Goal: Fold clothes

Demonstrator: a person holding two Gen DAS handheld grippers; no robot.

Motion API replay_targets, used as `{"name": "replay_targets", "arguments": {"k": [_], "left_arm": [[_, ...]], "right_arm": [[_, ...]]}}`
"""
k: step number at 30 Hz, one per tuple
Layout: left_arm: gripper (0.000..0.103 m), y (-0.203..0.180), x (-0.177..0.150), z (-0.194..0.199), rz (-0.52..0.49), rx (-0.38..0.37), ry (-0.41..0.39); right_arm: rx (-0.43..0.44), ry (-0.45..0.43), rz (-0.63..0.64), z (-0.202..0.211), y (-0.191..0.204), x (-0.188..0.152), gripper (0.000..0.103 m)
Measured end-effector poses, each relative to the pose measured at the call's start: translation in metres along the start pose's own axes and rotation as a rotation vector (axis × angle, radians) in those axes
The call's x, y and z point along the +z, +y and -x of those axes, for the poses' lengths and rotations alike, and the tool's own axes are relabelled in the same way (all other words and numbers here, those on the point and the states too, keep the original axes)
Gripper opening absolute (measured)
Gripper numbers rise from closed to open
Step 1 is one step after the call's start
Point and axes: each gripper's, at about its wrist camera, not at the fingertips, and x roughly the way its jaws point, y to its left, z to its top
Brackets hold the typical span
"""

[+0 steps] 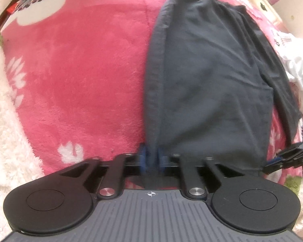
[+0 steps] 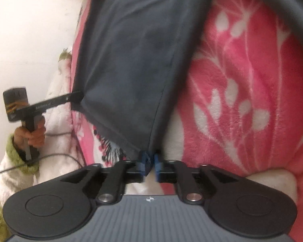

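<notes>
- Dark garment (image 1: 208, 76): a navy-grey cloth piece, laid lengthwise on the pink floral blanket (image 1: 74, 76). In the left wrist view it runs from the near edge of the blanket toward the far edge, with a stitched hem along its left side and loose folds along its right side.
- Left gripper (image 1: 151, 158): jaws nearly closed, blue pads pinching the near left corner of the dark garment. The cloth rises taut from the pads.
- Right gripper (image 2: 149, 160): jaws nearly closed, blue pads clamping another near corner of the dark garment where two hems meet. The cloth stretches up and away from the pads toward the top of the view.
- In the right wrist view the left gripper appears at the left side, its fingers reaching into the garment edge; a hand (image 2: 31, 134) in a white fleece sleeve with green cuff (image 2: 16, 153) holds its handle. A thin cable (image 2: 50, 157) trails below the hand.
- Blanket surround: a white fleece (image 1: 2, 121) lies along the blanket's left edge; white crumpled cloth (image 1: 301, 76) lies at its right edge, beside the garment.
- Both views show motion blur; fine detail of the pads is not resolvable.
</notes>
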Motion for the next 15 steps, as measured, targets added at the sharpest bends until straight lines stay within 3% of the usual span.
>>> {"name": "replay_targets", "arguments": {"k": [2,7,11,15], "left_arm": [[0.044,-0.004,-0.001,-0.002,-0.011,0.004,0.0],[0.045,-0.01,-0.006,-0.006,-0.037,0.017,-0.027],[0.022,-0.013,-0.008,-0.002,-0.047,-0.011,-0.064],[0.009,-0.016,-0.008,0.005,-0.047,-0.053,-0.103]], "right_arm": [[-0.046,-0.008,0.053,0.015,0.01,0.002,0.047],[-0.182,-0.016,0.157,0.057,0.042,0.03,0.047],[-0.27,-0.053,0.246,0.073,0.113,0.097,0.052],[-0.345,-0.109,0.259,0.057,0.181,0.178,0.061]]}}
